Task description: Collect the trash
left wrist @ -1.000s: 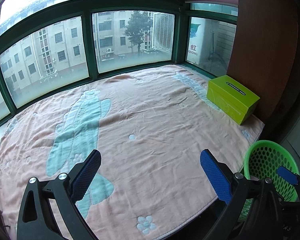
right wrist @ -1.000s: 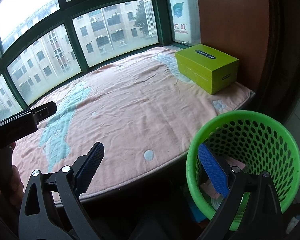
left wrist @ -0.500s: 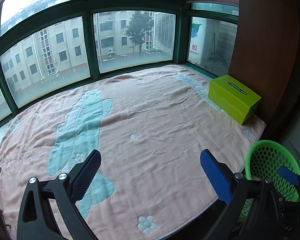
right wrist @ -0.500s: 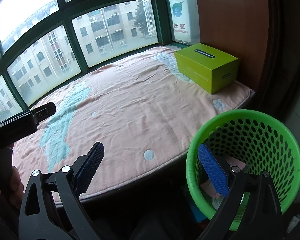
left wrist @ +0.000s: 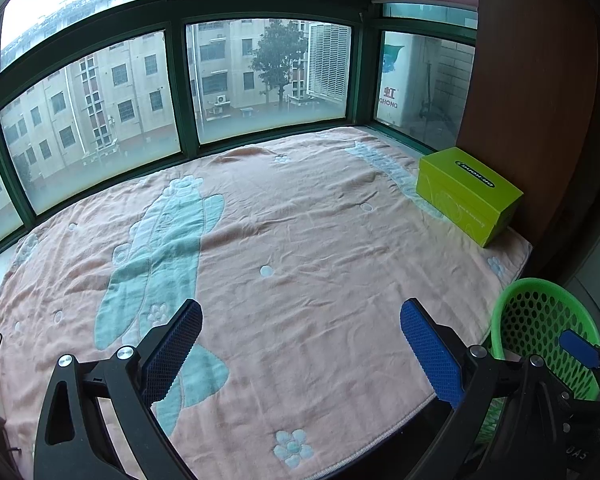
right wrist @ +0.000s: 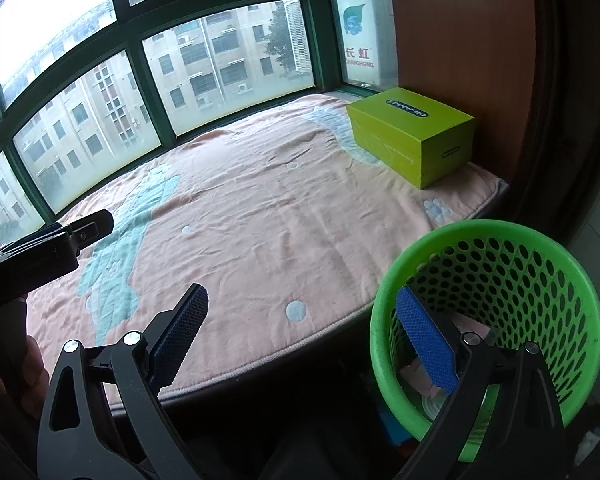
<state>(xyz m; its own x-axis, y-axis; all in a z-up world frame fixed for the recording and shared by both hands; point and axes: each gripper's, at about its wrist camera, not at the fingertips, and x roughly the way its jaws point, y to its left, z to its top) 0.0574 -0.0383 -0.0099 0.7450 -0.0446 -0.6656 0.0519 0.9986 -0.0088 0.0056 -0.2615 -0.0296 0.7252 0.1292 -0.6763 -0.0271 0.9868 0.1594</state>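
Pink blanket [left wrist: 300, 240] over window ledge: no loose trash visible on it.
Green box [right wrist: 412, 136] at far right corner, against wall.
Green basket [right wrist: 488, 240] beside ledge edge: holds pale scraps [right wrist: 420, 376], likely light, soft, crushable; pinch at raised fold.
Left gripper [left wrist: 300, 344]: wide open, empty.
Right gripper [right wrist: 304, 332]: wide open, empty, one finger over basket rim.
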